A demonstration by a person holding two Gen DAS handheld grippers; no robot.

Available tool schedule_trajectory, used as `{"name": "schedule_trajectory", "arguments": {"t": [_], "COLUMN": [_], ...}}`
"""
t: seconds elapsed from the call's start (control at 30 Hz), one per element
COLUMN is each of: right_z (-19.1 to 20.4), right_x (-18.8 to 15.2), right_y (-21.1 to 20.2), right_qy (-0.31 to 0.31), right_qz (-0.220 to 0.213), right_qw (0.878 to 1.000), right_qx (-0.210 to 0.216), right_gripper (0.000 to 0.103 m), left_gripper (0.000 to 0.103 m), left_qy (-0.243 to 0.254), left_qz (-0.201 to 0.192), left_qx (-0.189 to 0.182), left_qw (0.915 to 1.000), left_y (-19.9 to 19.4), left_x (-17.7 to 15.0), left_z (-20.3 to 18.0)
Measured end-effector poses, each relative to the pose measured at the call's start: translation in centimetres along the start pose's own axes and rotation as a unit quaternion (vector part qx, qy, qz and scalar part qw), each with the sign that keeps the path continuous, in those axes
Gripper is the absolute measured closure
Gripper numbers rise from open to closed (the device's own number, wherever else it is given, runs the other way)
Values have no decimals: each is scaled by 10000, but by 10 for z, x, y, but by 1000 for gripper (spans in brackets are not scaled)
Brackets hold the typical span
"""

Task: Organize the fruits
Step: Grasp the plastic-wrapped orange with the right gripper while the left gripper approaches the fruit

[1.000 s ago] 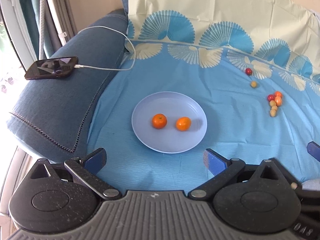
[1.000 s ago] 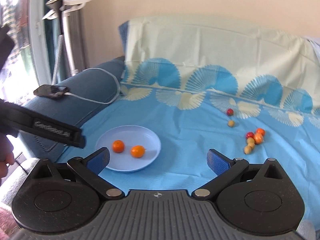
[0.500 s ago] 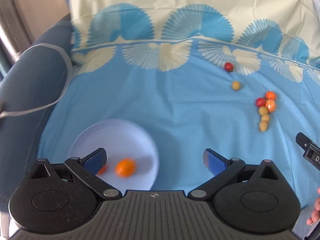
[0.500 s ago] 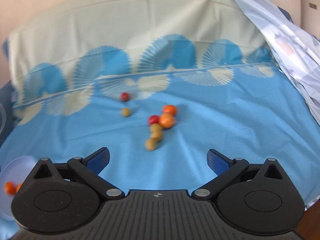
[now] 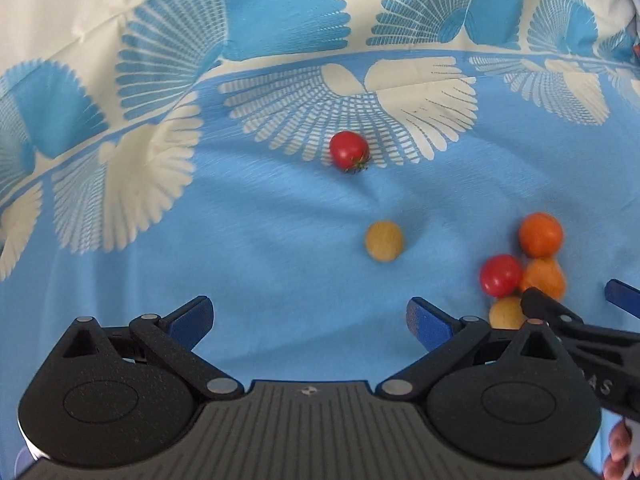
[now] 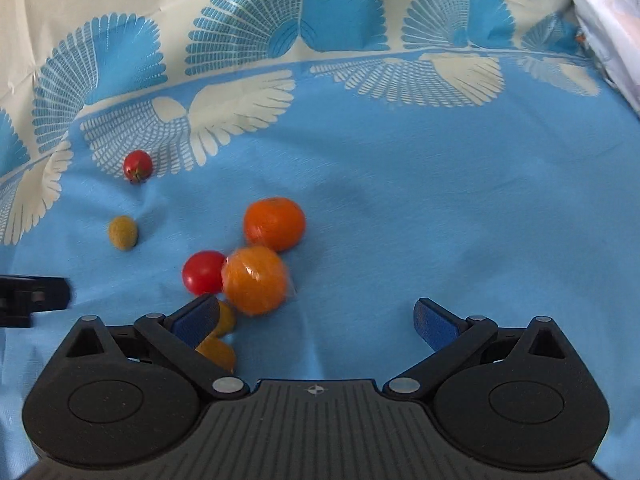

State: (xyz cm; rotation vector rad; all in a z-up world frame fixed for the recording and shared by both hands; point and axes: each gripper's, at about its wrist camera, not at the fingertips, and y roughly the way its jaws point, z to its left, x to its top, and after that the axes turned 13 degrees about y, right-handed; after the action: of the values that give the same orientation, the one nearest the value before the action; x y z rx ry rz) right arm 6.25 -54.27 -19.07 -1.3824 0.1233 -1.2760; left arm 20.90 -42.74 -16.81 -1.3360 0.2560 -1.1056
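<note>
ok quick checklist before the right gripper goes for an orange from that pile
1. Right gripper open and empty: ok, fingers spread wide.
2. Nearer orange lined up between the fingers: not ok, it sits toward the left finger.
3. Orange free of neighbours: not ok, the red tomato and the farther orange are right against it.
4. Small yellow fruit clear of the left finger: not ok, partly under it.
5. Left gripper out of the way: cannot tell, its finger shows at the right view's left edge.
6. Plate in view: not ok.

Two yellow fruits (image 6: 218, 336) half hidden behind right gripper's (image 6: 316, 318) left finger; wrapped orange (image 6: 255, 280) motion-blurred; person's fingertips (image 5: 618, 454) cropped at frame edge.
</note>
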Motion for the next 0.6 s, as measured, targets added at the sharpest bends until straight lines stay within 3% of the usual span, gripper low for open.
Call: {"name": "schedule_trajectory", "arguments": {"t": [0.27, 0.43, 0.6], "right_z": [2, 1, 11], "right_x": [13, 11, 1], "right_y": [17, 19, 22], "right_qy": [-6, -198, -809], "right_qz": [-178, -269, -200], "right_qw": [9998, 9994, 9961], "right_qx": [-48, -78, -305], "right_gripper": [1, 1, 1], "left_gripper": [0, 0, 0], "left_qy": [67, 21, 45], "left_qz": [88, -2, -50], "left_qx": [-84, -109, -125], "left_qw": [9999, 9999, 9999], "left_y": [37, 40, 41], "left_x": [21, 20, 20], "left_z": [-8, -9, -8]}}
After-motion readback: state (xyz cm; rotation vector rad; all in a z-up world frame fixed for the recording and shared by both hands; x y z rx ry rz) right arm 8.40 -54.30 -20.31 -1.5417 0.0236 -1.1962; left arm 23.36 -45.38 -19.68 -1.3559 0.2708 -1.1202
